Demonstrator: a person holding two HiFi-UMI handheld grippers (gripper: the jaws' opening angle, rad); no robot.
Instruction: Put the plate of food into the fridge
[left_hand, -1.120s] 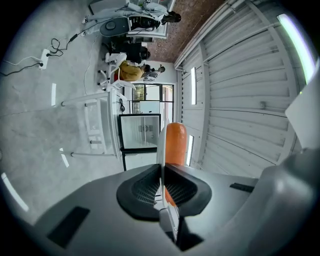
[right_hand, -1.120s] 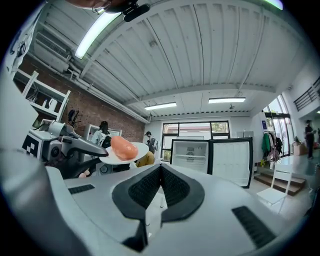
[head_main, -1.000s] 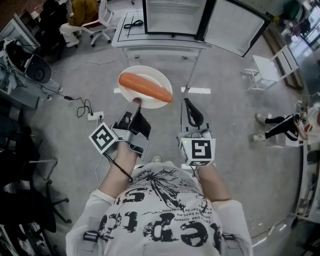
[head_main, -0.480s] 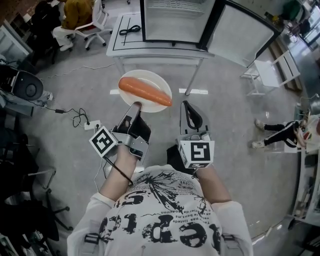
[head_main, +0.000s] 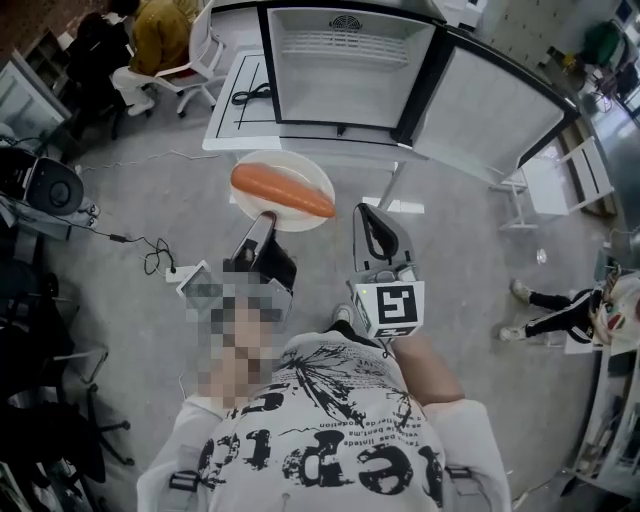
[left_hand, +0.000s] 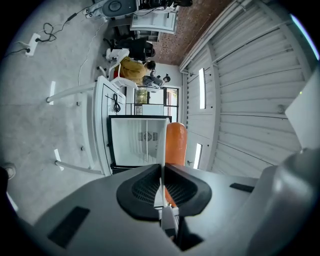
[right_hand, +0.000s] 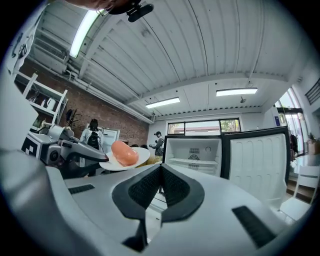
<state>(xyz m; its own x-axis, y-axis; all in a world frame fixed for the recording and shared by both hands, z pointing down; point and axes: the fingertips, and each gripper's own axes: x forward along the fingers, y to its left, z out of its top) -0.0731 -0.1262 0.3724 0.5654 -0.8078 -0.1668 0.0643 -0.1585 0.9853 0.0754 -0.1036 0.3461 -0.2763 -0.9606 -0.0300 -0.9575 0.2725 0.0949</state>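
Observation:
A white plate (head_main: 300, 213) carries a long orange piece of food (head_main: 280, 190). My left gripper (head_main: 264, 226) is shut on the plate's near rim and holds it level in the air. From the left gripper view, the plate (left_hand: 163, 145) shows edge-on between the pads, with the food (left_hand: 176, 142) beyond it. The open fridge (head_main: 345, 60) stands just ahead on a white table, its interior bare and its door (head_main: 495, 100) swung out to the right. My right gripper (head_main: 372, 225) is shut on nothing, beside the plate. The right gripper view shows the plate (right_hand: 107, 165) at left and the fridge (right_hand: 192, 150) ahead.
The white table (head_main: 235, 120) under the fridge holds a black cable (head_main: 245, 95). People sit at the far left (head_main: 160, 25). A power strip and cords (head_main: 165, 270) lie on the floor. A white chair (head_main: 560, 175) and someone's legs (head_main: 555, 322) are at the right.
The fridge and its table have drawn closer in the head view. The plate, still gripped by the left gripper, now hangs just before the table's edge. The right gripper stays beside it.

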